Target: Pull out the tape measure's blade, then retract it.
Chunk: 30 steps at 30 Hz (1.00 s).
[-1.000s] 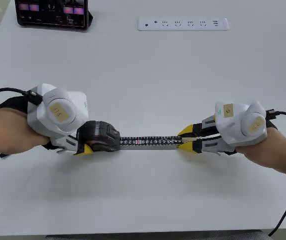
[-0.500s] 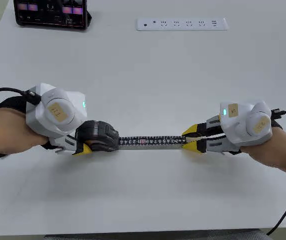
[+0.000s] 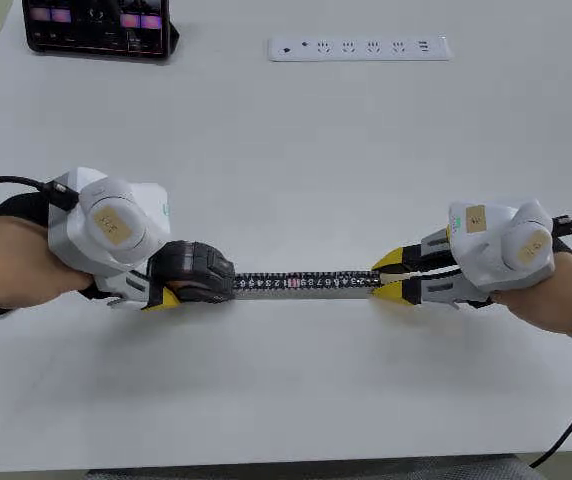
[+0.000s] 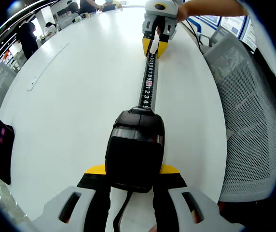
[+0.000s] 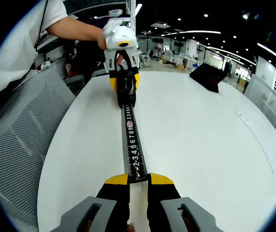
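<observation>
We have the tape measure case clamped in the left gripper, at about 8 o'clock in the head view. Its yellow-tipped jaws are set only as wide as the black body, one on each flank. This anchors the case, so a pull goes into the blade and not into dragging the whole tool across the white table.

The right gripper sits at about 4 o'clock, its jaws pinched nearly together on the free end of the blade. We cannot tell whether they hold the end hook itself.

The blade runs straight from 9 to 3 o'clock between the two grippers, printed side up, low over the tabletop. We judge that holding both tools level and in line guards the strip against kinking.

The case is the one container here. It is our judgement that the rest of the blade lies coiled inside it, since only a short numbered stretch is out.

A power strip lies at 12 o'clock, well apart from the work. A dark screen device sits at 11 o'clock.
</observation>
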{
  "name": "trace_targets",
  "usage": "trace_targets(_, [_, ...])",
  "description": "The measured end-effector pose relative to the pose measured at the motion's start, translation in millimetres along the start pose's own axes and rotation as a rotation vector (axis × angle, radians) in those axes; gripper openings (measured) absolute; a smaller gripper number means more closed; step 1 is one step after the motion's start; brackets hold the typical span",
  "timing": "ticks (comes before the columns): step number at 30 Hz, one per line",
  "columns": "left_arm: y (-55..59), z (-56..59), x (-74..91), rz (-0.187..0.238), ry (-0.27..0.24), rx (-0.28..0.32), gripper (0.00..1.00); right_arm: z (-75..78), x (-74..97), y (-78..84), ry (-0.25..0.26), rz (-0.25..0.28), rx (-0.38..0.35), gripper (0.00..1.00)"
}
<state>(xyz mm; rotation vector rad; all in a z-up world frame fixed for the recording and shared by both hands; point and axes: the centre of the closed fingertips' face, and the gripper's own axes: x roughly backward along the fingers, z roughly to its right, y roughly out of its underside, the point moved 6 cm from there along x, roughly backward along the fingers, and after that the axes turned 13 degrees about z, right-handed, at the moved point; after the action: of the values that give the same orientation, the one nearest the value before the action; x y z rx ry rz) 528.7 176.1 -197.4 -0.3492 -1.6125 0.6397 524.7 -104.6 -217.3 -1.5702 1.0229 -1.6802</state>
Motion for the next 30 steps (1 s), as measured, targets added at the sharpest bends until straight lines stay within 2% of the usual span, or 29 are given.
trace_targets(30, [0.6, 0.4, -0.8, -0.003, 0.0, -0.007, 0.29, -0.7, 23.3, 12.7, 0.013, -0.043, 0.002, 0.09])
